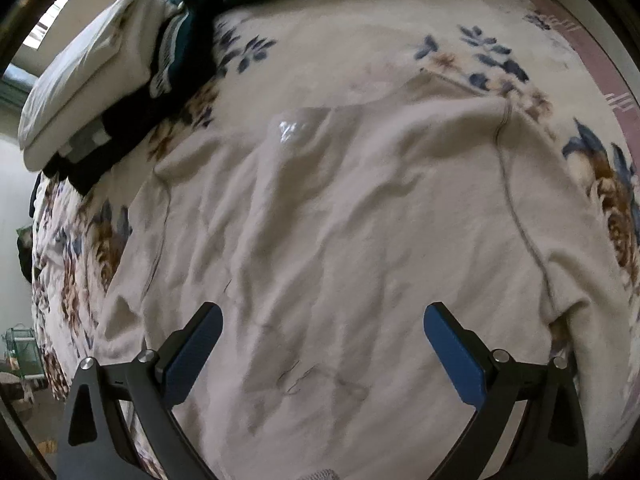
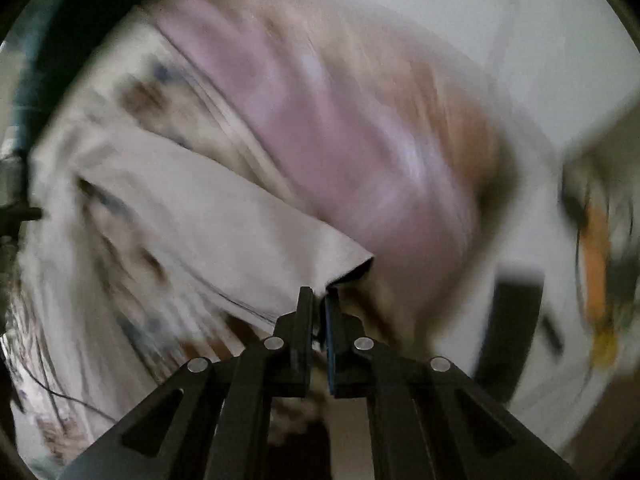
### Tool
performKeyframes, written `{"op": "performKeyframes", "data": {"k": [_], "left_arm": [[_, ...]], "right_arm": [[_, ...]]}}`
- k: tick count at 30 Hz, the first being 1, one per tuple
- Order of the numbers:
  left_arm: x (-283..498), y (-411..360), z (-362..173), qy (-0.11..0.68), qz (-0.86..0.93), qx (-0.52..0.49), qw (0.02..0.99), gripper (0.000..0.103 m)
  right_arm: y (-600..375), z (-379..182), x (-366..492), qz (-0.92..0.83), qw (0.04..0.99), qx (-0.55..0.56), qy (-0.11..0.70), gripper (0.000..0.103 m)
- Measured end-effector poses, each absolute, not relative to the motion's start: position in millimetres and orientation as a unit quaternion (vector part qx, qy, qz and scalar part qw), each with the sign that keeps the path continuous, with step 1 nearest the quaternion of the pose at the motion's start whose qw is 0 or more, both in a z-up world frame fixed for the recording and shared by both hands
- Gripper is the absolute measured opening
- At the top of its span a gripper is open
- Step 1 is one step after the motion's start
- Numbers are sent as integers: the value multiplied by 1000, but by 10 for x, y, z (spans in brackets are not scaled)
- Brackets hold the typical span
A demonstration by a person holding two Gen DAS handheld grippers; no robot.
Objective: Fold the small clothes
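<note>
**Carrying a pinched corner of the cream garment across for a fold**

Folding here looks to be at the stage where the right gripper (image 2: 320, 300) has a corner of the cream garment (image 1: 340, 220) in hand; its jaws stand all but closed, with the cloth's edge caught between them and rising away ahead and to the left of the tips. The right wrist view is heavily smeared, so how deep the cloth sits between the pads cannot be told. To do this well, I would judge that the corner should travel low and level, toward the opposite side of the garment, so the fold line runs straight rather than dragging the whole piece. The left gripper (image 1: 322, 344) has its jaws spread wide and holds nothing; the garment lies directly ahead of and between its blue pads (image 1: 192, 356). It is well placed to press down on the body of the cloth as an anchor.

The garment is pale cream, soft and much creased, lying spread on a floral bedspread (image 1: 500, 60). A seam (image 1: 520, 220) runs down it ahead and right of the left jaws. Something small and glossy (image 1: 294, 128) shows further ahead, but I cannot tell what it is. A stack of folded clothes (image 1: 100, 80) sits far ahead and left.
</note>
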State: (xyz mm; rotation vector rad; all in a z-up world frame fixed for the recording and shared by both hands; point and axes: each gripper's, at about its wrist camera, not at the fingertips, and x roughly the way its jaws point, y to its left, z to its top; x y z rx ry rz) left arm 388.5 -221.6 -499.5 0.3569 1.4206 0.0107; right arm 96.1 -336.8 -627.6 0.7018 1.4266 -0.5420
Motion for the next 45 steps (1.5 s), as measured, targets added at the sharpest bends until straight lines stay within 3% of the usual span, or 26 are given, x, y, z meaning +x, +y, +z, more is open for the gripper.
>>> {"op": "performKeyframes", "data": {"k": [2,4,7,14,16,17,25,30,33,38,45], "left_arm": [[3872,-2175,-4985,647,3,166,744,103],[3839,-2142,-4961,641,3,170,748,103],[3744,-2107,-4942,638,2,175,750,103],[3455,-1921,-5057,653,4,185,734,103],[3371,-1795,-5060,656,8,182,732,103],[3336,-1736,-5056,657,10,180,732,103],[3115,-959,-4821,663,47,138,735,103],[2881,-192,-4625,673,98,96,727,103],[2693,290,-4528,676,138,72,721,103],[2366,1052,-4558,682,201,43,702,103],[1966,1644,-4762,700,248,-1,670,103]], "right_arm": [[-3454,-6372,866,-264,641,356,627,11],[-3576,-6379,778,-291,624,405,602,47],[-3735,-6391,588,-316,606,509,523,58],[-3505,-6931,716,-297,558,589,503,54],[-3385,-6905,774,-326,566,580,487,8],[-3339,-6827,813,-335,577,569,481,6],[-2903,-5484,1812,-277,741,403,460,5],[-1567,-4878,3022,-89,822,240,509,5],[-404,-4979,3315,24,824,137,549,5],[1256,-5739,2953,159,752,-13,640,5],[1978,-6496,2285,190,668,-151,704,7]]}}
